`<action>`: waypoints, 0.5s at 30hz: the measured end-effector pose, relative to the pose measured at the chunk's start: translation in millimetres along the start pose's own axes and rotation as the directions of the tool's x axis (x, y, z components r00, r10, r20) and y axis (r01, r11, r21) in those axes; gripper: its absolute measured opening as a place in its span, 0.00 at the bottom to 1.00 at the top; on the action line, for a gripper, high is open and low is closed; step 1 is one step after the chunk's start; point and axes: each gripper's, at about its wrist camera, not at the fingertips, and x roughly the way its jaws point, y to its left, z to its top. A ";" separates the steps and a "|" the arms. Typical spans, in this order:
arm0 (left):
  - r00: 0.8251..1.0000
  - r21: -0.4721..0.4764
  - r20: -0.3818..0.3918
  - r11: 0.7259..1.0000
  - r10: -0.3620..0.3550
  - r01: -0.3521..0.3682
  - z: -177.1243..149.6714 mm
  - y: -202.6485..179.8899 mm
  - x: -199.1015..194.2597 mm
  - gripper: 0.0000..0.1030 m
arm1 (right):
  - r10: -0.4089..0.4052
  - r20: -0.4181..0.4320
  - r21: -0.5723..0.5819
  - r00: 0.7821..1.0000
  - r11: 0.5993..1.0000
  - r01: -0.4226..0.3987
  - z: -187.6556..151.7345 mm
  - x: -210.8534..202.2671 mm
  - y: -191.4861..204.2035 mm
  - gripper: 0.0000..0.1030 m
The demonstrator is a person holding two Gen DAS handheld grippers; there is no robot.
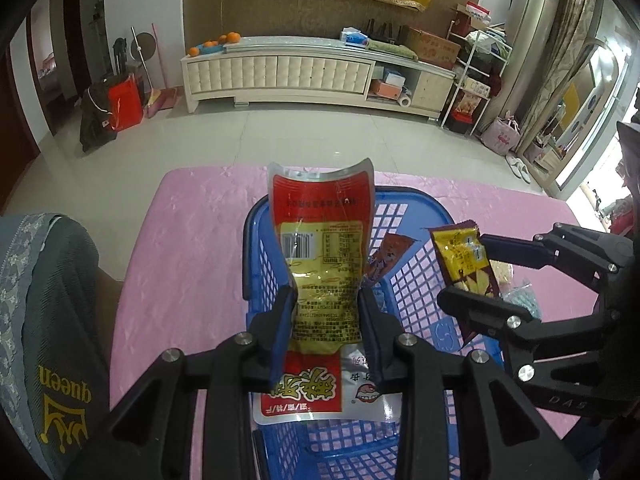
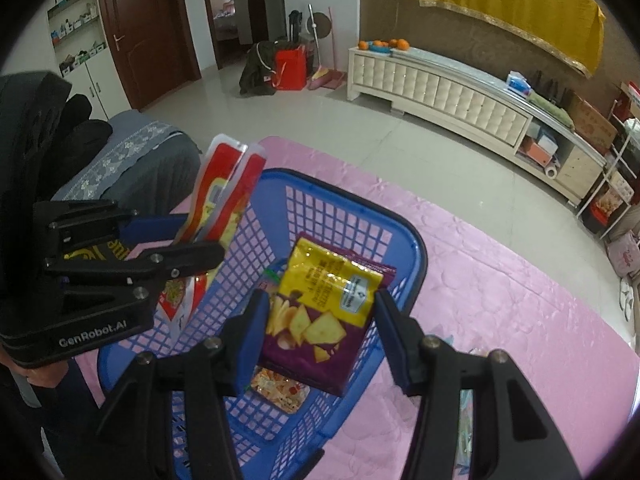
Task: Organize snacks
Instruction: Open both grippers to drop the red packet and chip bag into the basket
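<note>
Over the blue plastic mesh basket (image 1: 404, 264), you're pinching both packs: L gripper (image 1: 328, 312) on red-yellow foil pouch (image 1: 320, 232), R gripper (image 2: 320, 320) on purple-yellow chip bag (image 2: 320, 320); tall pouch risks catching rim & tipping out.

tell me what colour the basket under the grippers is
Blue: the lattice-walled plastic basket sits on a pink tablecloth. It shows best in the right wrist view.

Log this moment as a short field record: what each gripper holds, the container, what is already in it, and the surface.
left gripper: shut on red and yellow packet, held upright over the basket
right gripper: shut on purple and yellow chip bag, over the basket
container: blue basket, lattice walls
already in basket: at least one snack pack on the floor; others unclear
surface: pink tablecloth
</note>
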 end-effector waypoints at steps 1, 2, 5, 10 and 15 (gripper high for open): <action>1.000 -0.005 -0.003 1.000 0.002 -0.002 1.2 0.7 1.6 0.30 | 0.000 -0.002 -0.001 1.000 1.000 0.000 1.1 1.3 -0.7 0.57; 1.000 -0.005 -0.004 1.000 0.003 -0.003 2.1 0.7 2.6 0.31 | -0.005 -0.001 -0.006 1.000 1.000 0.005 2.6 2.2 -0.3 0.57; 1.000 0.000 -0.014 1.000 0.006 -0.006 4.0 2.0 8.6 0.46 | -0.041 0.013 -0.058 0.999 0.997 0.042 5.2 3.6 7.1 0.59; 1.000 0.003 0.011 1.000 0.005 -0.005 2.0 1.5 3.6 0.59 | -0.071 0.004 -0.041 0.997 0.997 0.071 4.5 2.7 2.0 0.85; 1.000 0.017 0.019 1.000 -0.016 0.015 -1.1 -3.9 -8.0 0.66 | -0.073 -0.001 -0.011 0.997 0.997 0.073 -0.9 -7.6 -7.8 0.86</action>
